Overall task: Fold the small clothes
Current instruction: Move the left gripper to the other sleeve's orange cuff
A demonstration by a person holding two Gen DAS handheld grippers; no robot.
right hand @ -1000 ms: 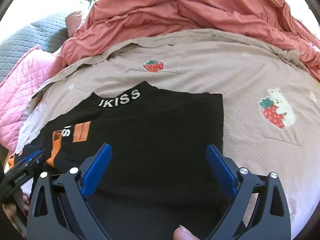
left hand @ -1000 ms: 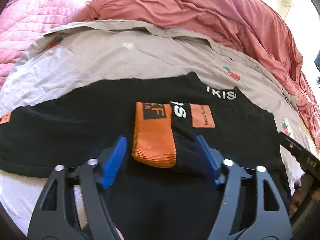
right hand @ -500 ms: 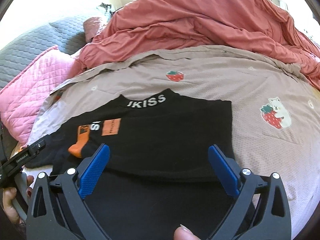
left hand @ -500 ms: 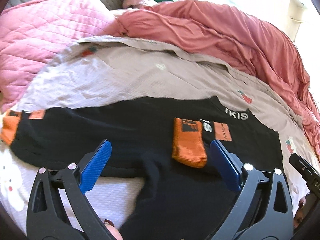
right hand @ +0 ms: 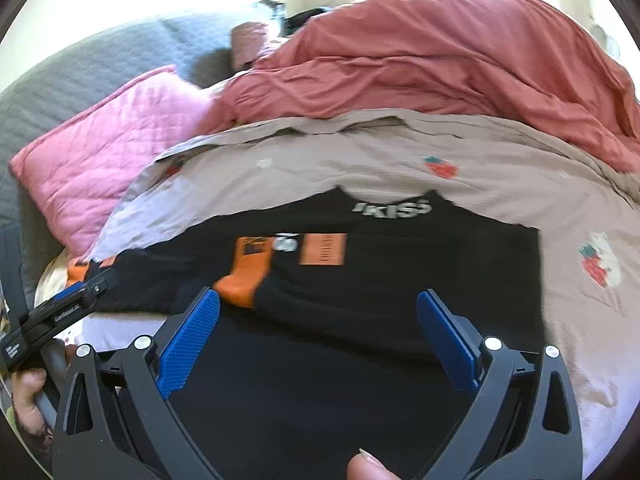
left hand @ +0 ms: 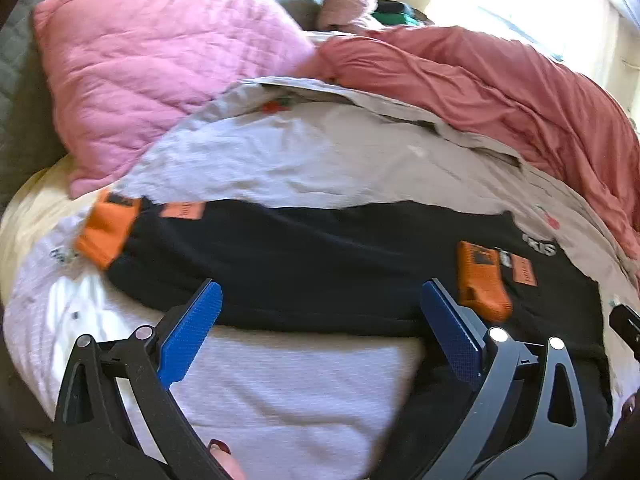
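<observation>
A black long-sleeved top [left hand: 320, 256] with orange cuffs and a white-lettered collar lies flat on the bed. One sleeve is folded across its chest, its orange cuff [left hand: 482, 284] lying on the body. The other sleeve stretches out left, ending in an orange cuff [left hand: 108, 232]. My left gripper [left hand: 320, 320] is open and empty, hovering over the outstretched sleeve's near edge. In the right wrist view the top [right hand: 400, 280] fills the middle, and my right gripper [right hand: 318, 328] is open and empty above its lower part. The left gripper [right hand: 60, 312] shows at that view's left edge.
The top rests on a beige strawberry-print sheet [right hand: 500, 160]. A pink quilted pillow [left hand: 160, 72] lies at the back left, and a rumpled red duvet [right hand: 440, 72] runs along the back. A grey quilted cover [right hand: 100, 60] is behind the pillow.
My left gripper opened wide, let go of the folded sleeve's cuff and swung left toward the outstretched sleeve. My right gripper pulled back a little, still open.
</observation>
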